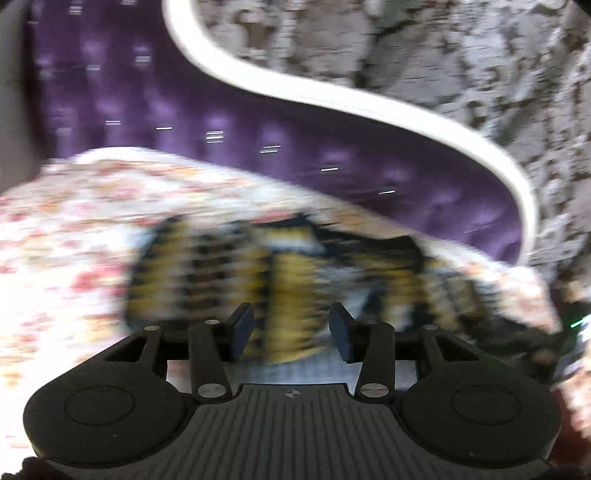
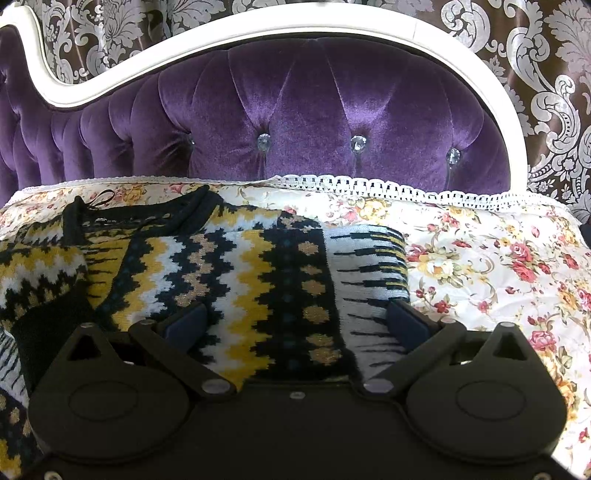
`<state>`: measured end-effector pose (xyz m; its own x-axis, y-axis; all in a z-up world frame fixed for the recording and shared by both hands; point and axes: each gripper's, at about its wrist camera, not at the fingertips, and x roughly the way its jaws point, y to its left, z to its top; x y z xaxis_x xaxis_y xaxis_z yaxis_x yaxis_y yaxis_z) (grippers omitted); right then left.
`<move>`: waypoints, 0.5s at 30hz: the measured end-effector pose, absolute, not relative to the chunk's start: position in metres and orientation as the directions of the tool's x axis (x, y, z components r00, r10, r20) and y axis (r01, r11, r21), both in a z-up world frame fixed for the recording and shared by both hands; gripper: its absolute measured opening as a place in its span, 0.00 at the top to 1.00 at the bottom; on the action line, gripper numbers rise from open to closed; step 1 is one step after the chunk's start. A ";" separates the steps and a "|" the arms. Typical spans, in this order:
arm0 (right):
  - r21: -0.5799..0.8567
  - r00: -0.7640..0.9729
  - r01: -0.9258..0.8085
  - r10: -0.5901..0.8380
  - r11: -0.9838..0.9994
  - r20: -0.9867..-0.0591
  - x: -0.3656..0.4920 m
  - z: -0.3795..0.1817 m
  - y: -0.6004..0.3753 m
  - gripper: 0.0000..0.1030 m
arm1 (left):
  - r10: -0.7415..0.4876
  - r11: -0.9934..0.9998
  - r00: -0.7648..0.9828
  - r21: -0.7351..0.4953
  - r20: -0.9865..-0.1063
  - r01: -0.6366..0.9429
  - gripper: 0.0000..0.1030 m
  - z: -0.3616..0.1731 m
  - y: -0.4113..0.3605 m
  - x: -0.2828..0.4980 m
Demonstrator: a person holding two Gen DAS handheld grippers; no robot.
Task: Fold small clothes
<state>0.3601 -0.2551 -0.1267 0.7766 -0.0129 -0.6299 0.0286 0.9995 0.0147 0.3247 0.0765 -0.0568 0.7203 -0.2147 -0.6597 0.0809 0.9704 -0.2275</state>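
While the left wrist view is strongly blurred, the right wrist view is sharp and shows the scene well. A knitted sweater [image 2: 236, 280] with zigzag bands of black, yellow, white and gold lies on a bed cover [image 2: 498, 273] printed with red and yellow flowers. This cover has a white lace edge [image 2: 388, 186] along its far side. Behind it stands a purple tufted headboard [image 2: 295, 110] with small crystal buttons and a curved white frame [image 2: 258, 24]. The wall behind carries a brown wallpaper [image 2: 546, 74] with silver ornaments.

The sweater lies with its black collar [image 2: 147, 218] toward the headboard, and one part at its right side is turned over, so that the pale inner face [image 2: 369, 266] with black lines is visible. Another fold of the sweater lies at the left edge of this view.

The right gripper [image 2: 295, 321] is low over the sweater with its jaws spread wide, one on each side of the patterned middle, and nothing is held between them.

The left gripper [image 1: 291, 328] also points toward the sweater [image 1: 288, 273], which shows only as a yellow and black smear on the flowered cover. Its jaws stand apart and grasp nothing; the cloth is seen beyond and between them, but I cannot tell if they touch it.
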 end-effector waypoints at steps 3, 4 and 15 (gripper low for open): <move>0.012 0.774 0.030 -0.015 0.999 -0.633 0.361 -0.126 -0.254 0.00 | -0.139 0.983 0.725 -0.186 -0.674 0.016 0.58 -0.070 0.101 0.320; 0.010 0.772 0.030 -0.017 1.000 -0.635 0.361 -0.126 -0.254 0.00 | -0.129 0.982 0.720 -0.189 -0.681 -0.003 0.58 -0.074 0.107 0.320; 0.005 0.754 0.035 -0.023 0.999 -0.656 0.365 -0.123 -0.254 0.00 | -0.060 0.997 0.718 -0.077 -0.693 0.009 0.40 -0.112 0.086 0.316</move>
<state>0.3653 -0.2542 -0.1233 0.7542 -0.0232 -0.6563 0.0349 0.9994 0.0048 0.3158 0.0856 -0.1115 0.7183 -0.0598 -0.6931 0.0088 0.9970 -0.0769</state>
